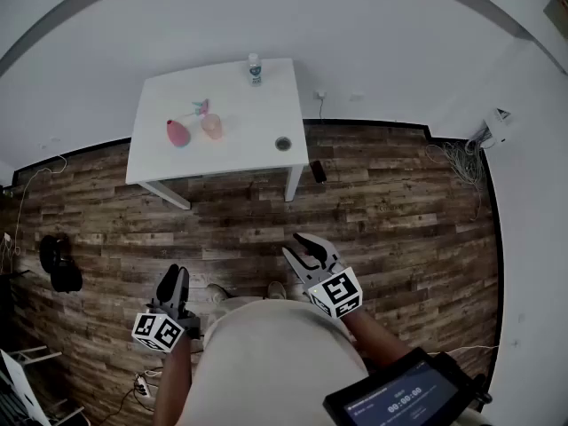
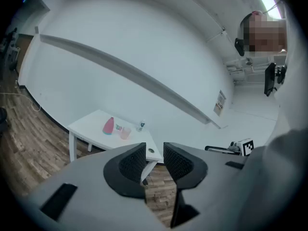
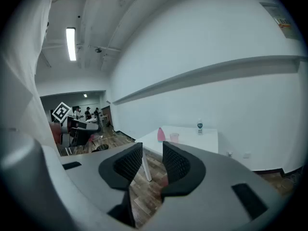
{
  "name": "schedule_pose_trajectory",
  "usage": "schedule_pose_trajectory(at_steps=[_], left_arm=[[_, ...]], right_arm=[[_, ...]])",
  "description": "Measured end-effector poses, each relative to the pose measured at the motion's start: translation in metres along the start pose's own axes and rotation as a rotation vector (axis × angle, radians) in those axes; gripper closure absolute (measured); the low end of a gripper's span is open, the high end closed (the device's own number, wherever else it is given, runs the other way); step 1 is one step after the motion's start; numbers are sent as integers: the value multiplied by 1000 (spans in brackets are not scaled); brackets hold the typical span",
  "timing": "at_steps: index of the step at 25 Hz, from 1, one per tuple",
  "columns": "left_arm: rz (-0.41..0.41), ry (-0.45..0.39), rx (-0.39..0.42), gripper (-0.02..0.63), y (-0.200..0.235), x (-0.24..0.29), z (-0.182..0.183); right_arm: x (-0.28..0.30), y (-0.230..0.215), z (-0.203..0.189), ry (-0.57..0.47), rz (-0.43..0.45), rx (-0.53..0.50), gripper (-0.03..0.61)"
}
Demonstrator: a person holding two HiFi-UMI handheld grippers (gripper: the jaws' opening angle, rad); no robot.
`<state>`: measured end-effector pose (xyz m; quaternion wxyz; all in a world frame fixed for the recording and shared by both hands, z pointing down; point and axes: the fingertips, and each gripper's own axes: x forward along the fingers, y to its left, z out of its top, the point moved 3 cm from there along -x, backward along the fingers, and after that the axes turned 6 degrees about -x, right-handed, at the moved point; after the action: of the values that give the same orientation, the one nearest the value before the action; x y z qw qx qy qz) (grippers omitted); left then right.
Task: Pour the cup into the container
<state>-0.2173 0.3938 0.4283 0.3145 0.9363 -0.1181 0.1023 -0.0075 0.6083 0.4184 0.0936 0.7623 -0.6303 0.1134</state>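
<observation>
Hard to see: cup (image 1: 211, 126) contents, too small for us.
Cup: upright on table (image 1: 248, 160), mouth up, beside pink container (image 1: 177, 133).
Jaws: our left gripper (image 1: 176, 275) and right gripper (image 1: 295, 246) gape, empty.

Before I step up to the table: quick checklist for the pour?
1. Left gripper empty, jaws apart: ok.
2. Right gripper empty, jaws apart: ok.
3. Cup upright on the table: ok.
4. Cup within reach: not ok, the table stands across the floor.
5. Which container to fill: cannot tell; pink bottle beside the cup, small round thing near the edge.
6. Cup's contents: cannot tell.
</observation>
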Motion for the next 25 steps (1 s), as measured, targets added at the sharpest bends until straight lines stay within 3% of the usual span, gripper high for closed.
schedule_pose_trajectory(at_steps=[9,14,25], left_arm=[[14,17,3,491,5,-1,-4],[8,17,14,491,-3,-7,-8],[30,13,7,491,-9,-17,-21]], right_arm=[[0,1,-1,-3,-2,16,442],[-14,4,4,-56,26,49,440],[-35,-17,-4,-60,-29,20,440]])
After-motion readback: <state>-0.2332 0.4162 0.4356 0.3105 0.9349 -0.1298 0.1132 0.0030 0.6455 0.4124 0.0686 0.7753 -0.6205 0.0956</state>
